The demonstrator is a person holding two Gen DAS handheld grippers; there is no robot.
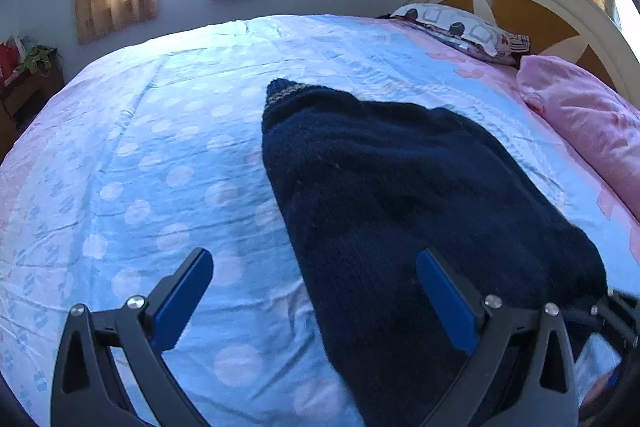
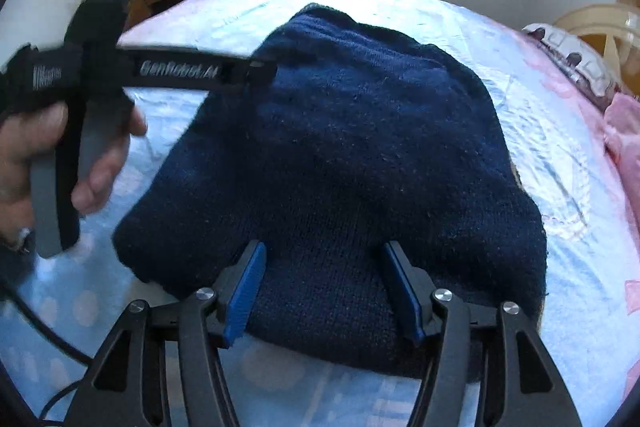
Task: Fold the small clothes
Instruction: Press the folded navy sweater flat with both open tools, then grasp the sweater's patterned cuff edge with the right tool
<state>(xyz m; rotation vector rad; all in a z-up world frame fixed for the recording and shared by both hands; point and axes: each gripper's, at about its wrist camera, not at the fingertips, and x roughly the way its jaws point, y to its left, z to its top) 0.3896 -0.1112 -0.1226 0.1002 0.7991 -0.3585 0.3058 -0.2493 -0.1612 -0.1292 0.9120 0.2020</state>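
Now the navy sweater [image 2: 340, 155] lies folded on the bed [image 1: 140, 167]. Both claws, left [image 1: 316, 291] and right [image 2: 324, 291], gape, gripping nothing. Best press the fold flat and square its near edge before regrasping.

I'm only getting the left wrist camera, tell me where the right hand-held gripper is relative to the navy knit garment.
Observer: The right hand-held gripper is over the near edge of the navy knit garment, jaws apart, with knit showing between its fingers.
Operator: Is it pinching the fabric?
Observer: No. The blue pads stand apart and do not press on the knit.
Operator: How does my left hand-held gripper look from there?
Observer: A hand holds its handle at the left, and its tip reaches the garment's left side.
Operator: Anything past the garment's right edge?
Observer: Pink bedding lies there on the blue dotted sheet.
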